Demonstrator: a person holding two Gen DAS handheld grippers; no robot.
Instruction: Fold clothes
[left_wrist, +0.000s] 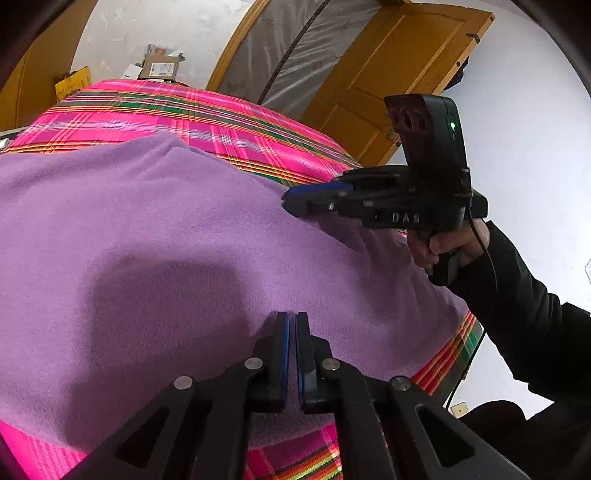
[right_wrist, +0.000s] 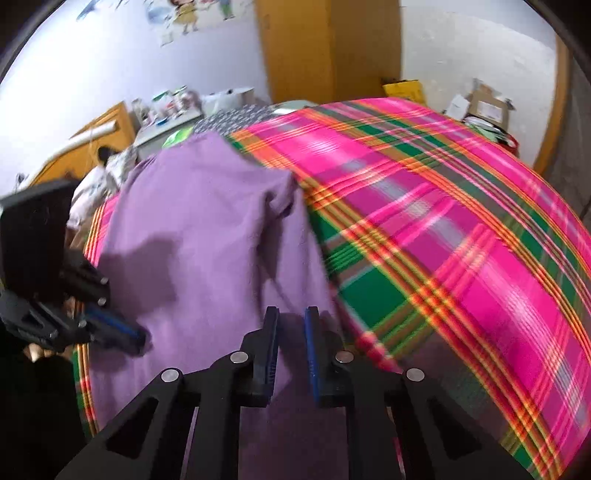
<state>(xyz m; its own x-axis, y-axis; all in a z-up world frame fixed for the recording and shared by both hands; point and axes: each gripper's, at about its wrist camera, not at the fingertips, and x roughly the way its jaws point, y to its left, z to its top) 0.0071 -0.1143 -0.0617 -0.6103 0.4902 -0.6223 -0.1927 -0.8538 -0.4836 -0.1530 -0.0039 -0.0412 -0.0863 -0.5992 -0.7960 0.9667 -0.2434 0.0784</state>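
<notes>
A: How were the hands posed?
B: The left gripper (left_wrist: 291, 321), low in frame centre, had jaws nearly clenched with a thin slit, over the soft purple fleece garment (left_wrist: 166, 240). The right gripper (left_wrist: 291, 199) reached in level from the right edge, its tip on the fleece; its jaws stood apart.

A: And the cloth?
B: It lay smooth across the pink, green and orange plaid bedcover (right_wrist: 443, 229), with bare plaid at the right of the right wrist view.
</notes>
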